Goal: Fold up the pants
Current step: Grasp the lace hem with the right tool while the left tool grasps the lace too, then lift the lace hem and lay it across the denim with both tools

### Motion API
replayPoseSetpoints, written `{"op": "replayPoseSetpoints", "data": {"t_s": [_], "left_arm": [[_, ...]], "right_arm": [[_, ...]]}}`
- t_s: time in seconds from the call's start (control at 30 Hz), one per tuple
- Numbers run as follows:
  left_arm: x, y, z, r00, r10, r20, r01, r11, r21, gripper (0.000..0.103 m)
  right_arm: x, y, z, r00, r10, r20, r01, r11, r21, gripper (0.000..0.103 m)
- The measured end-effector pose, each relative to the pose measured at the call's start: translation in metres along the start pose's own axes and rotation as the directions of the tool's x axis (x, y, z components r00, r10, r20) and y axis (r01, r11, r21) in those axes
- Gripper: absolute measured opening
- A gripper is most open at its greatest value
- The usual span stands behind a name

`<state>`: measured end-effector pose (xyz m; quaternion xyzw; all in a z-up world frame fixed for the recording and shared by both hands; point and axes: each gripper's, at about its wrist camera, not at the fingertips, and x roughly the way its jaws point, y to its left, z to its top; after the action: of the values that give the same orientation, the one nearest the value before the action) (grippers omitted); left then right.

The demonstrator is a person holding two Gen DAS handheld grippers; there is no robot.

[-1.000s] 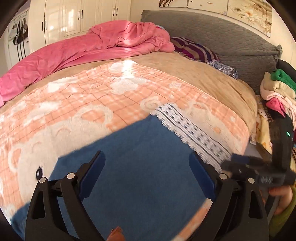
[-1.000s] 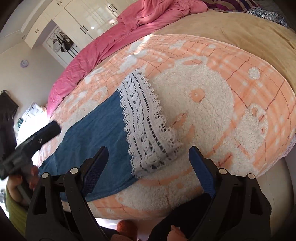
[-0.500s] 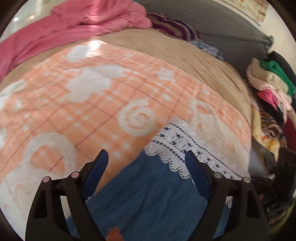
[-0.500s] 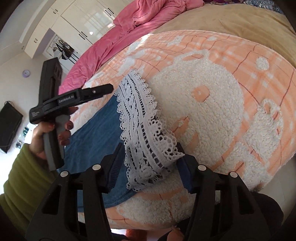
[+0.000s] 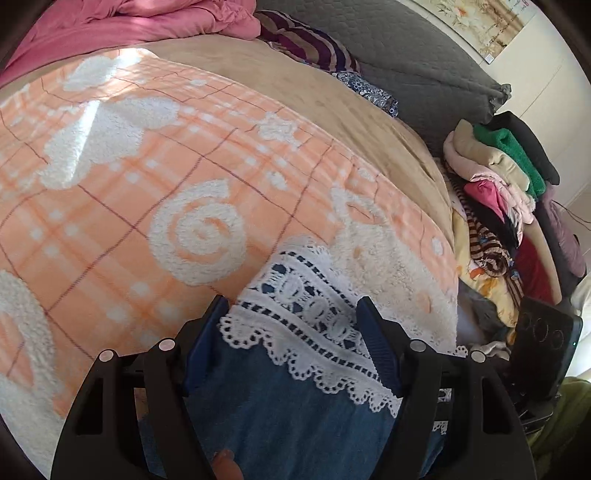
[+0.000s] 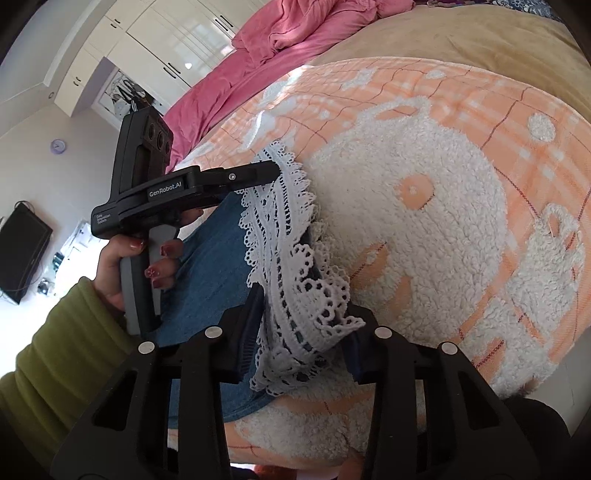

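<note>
On the orange-and-white plaid blanket (image 5: 122, 206) covering the bed, the blue denim pants (image 5: 280, 417) are being kept spread flat near the front edge, their hem finished with a wide band of white lace trim (image 5: 306, 306) in openwork rows with scalloped borders. In the left wrist view, the far corner of that lace hem is being straddled by the left gripper (image 5: 291, 332), whose jaws are closing with lace and denim between them; the blue pads are not yet seen pressing on the cloth. In the right wrist view, the near corner of the hem is being gathered into a bunched, lifted fold between the closing jaws of the right gripper (image 6: 303, 343), and the lace is being pinched there by its pads. The left gripper's handle is being held by a hand (image 6: 144, 258) in a green sleeve. A pink duvet (image 5: 122, 22) is lying crumpled at the far side.
</note>
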<state>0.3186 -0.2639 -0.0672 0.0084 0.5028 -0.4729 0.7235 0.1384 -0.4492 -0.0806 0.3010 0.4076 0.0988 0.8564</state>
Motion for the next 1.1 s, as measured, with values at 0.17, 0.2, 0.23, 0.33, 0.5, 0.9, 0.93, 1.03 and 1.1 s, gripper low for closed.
{"op": "replayPoseSetpoints", "data": {"t_s": [0.17, 0.2, 0.23, 0.33, 0.5, 0.9, 0.93, 1.03, 1.1], "left_arm": [[-0.001, 0.005, -0.002, 1.0, 0.019, 0.005, -0.018, 0.997, -0.07, 0.039], [-0.002, 0.006, -0.002, 1.0, 0.012, 0.004, -0.012, 0.997, -0.077, 0.026], [-0.002, 0.003, -0.003, 1.0, 0.011, 0.002, -0.01, 0.997, -0.073, 0.024], [-0.008, -0.008, -0.007, 0.999, 0.048, 0.025, -0.047, 0.998, -0.03, 0.02], [-0.042, -0.015, -0.008, 0.991, 0.044, 0.123, -0.041, 0.999, -0.027, 0.019], [-0.171, 0.013, -0.052, 0.942, -0.031, 0.335, 0.051, 0.997, -0.05, 0.024], [-0.177, 0.02, -0.059, 0.938, -0.014, 0.346, 0.045, 0.996, -0.081, 0.024], [-0.193, 0.046, -0.086, 0.931, 0.1, 0.351, -0.022, 0.975, -0.22, 0.024], [-0.202, 0.064, -0.107, 0.93, 0.154, 0.335, -0.037, 0.943, -0.332, 0.022]], "right_arm": [[0.005, 0.004, 0.001, 1.0, 0.0, 0.002, 0.0, 1.0, -0.021, 0.026], [0.006, 0.004, 0.002, 1.0, 0.01, -0.003, -0.01, 1.0, -0.023, 0.02], [0.007, 0.004, 0.002, 1.0, 0.018, -0.006, -0.018, 1.0, -0.025, 0.018], [0.008, 0.01, 0.001, 0.999, 0.04, 0.009, -0.04, 0.998, -0.055, 0.015], [0.001, 0.02, 0.001, 0.994, 0.101, 0.05, -0.095, 0.989, -0.111, 0.013], [-0.024, 0.127, -0.02, 0.931, 0.362, 0.047, -0.313, 0.858, -0.406, 0.013], [-0.018, 0.137, -0.023, 0.929, 0.369, 0.021, -0.327, 0.848, -0.417, 0.013], [0.007, 0.163, -0.038, 0.93, 0.358, -0.08, -0.353, 0.816, -0.457, 0.013], [0.026, 0.178, -0.053, 0.94, 0.308, -0.146, -0.339, 0.797, -0.499, 0.013]]}}
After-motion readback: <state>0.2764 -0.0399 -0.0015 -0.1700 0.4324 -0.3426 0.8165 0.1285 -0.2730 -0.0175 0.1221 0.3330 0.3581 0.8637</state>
